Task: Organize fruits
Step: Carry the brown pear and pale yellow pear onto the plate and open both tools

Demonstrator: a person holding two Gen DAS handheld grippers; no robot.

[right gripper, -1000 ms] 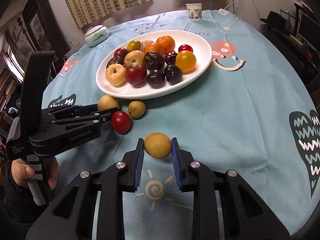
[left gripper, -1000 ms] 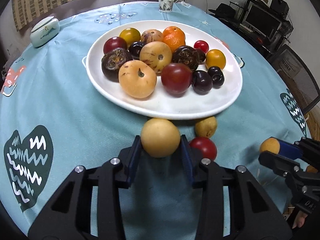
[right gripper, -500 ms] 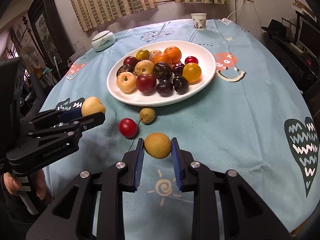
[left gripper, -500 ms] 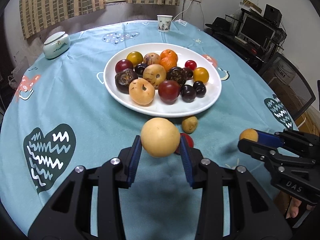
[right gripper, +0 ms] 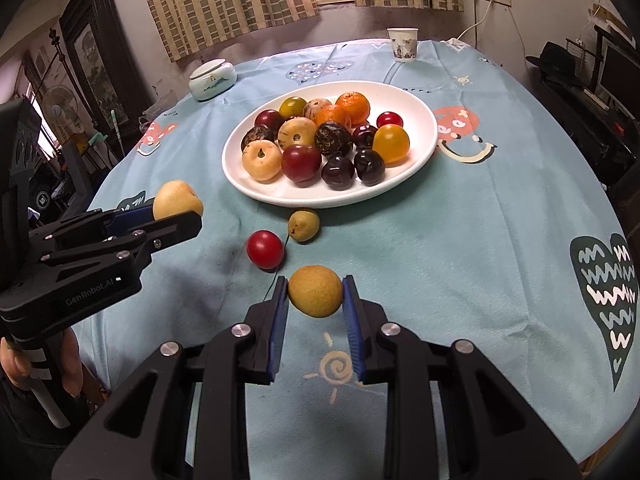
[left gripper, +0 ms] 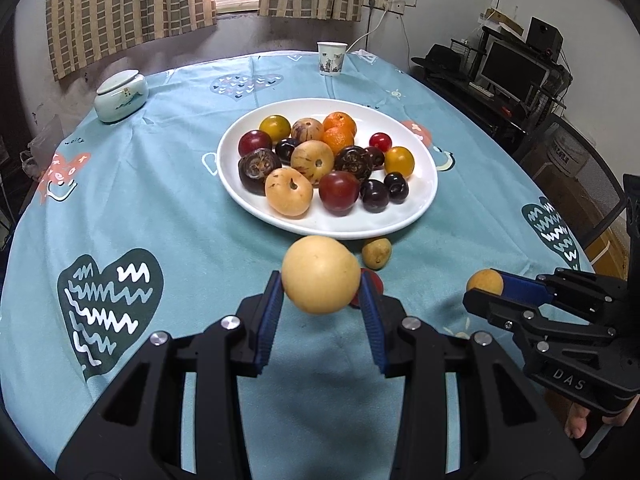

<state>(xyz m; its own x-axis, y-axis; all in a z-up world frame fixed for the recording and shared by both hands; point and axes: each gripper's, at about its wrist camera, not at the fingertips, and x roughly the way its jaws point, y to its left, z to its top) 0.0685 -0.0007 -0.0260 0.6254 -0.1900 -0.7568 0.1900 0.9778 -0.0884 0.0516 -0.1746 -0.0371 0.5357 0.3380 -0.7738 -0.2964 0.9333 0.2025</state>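
Observation:
My left gripper (left gripper: 321,298) is shut on a large pale yellow pear (left gripper: 321,274), held above the blue tablecloth in front of the white plate (left gripper: 424,204). My right gripper (right gripper: 315,300) is shut on a smaller brownish-yellow pear (right gripper: 315,290), also lifted off the cloth. The plate (right gripper: 420,152) holds several fruits: oranges, dark plums, red and yellow tomatoes, pale round fruits. On the cloth near the plate's front rim lie a small pear (right gripper: 304,225) and a red tomato (right gripper: 265,249). In the left wrist view the tomato (left gripper: 376,282) is mostly hidden behind my right finger.
A white lidded ceramic jar (left gripper: 121,96) stands at the far left of the round table, a paper cup (left gripper: 331,58) at the far edge. A desk with a monitor (left gripper: 514,68) and a mesh chair (left gripper: 576,176) stand to the right. A person's hand (right gripper: 24,364) holds the left gripper's handle.
My left gripper has risen and drawn back from the plate with the large pear; the plate looks smaller and farther. The right gripper has risen a little with its pear.

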